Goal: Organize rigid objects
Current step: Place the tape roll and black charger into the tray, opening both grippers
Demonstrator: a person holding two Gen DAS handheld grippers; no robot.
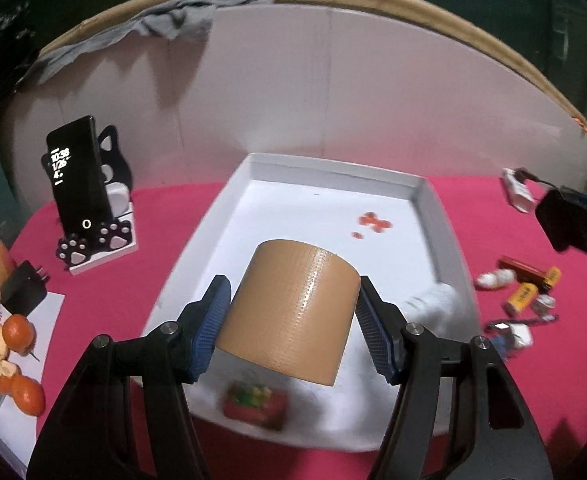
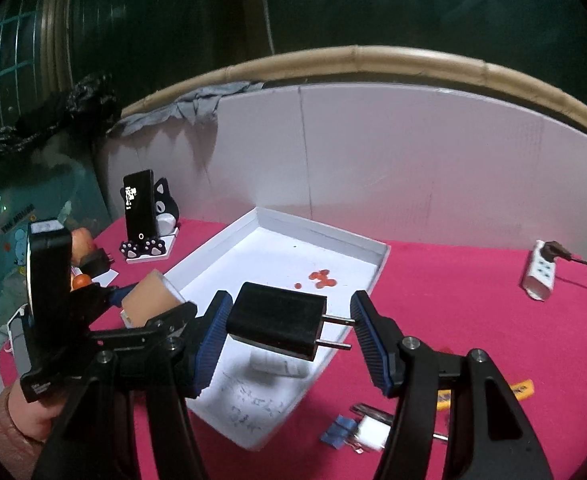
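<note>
Left gripper (image 1: pixel 291 322) pinches a roll of tan tape (image 1: pixel 293 312) by its flat ends; pads press both sides. Roll is wide, smooth, faintly dimpled with a glossy streak, held tilted above the white tray (image 1: pixel 333 168).

Right gripper (image 2: pixel 287 330) holds a black plug adapter (image 2: pixel 277 320): boxy, matte, two metal prongs pointing at the right pad, body against the left pad, also above the tray.

Tray sits on the red table (image 2: pixel 453 300); small orange-red bits (image 2: pixel 321 278) lie on its floor.

A phone (image 1: pixel 77 176) stands in a cat-paw holder (image 1: pixel 97 246) at left. Oranges (image 1: pixel 19 334) near the left edge. White power strip (image 2: pixel 539 276) far right.
</note>
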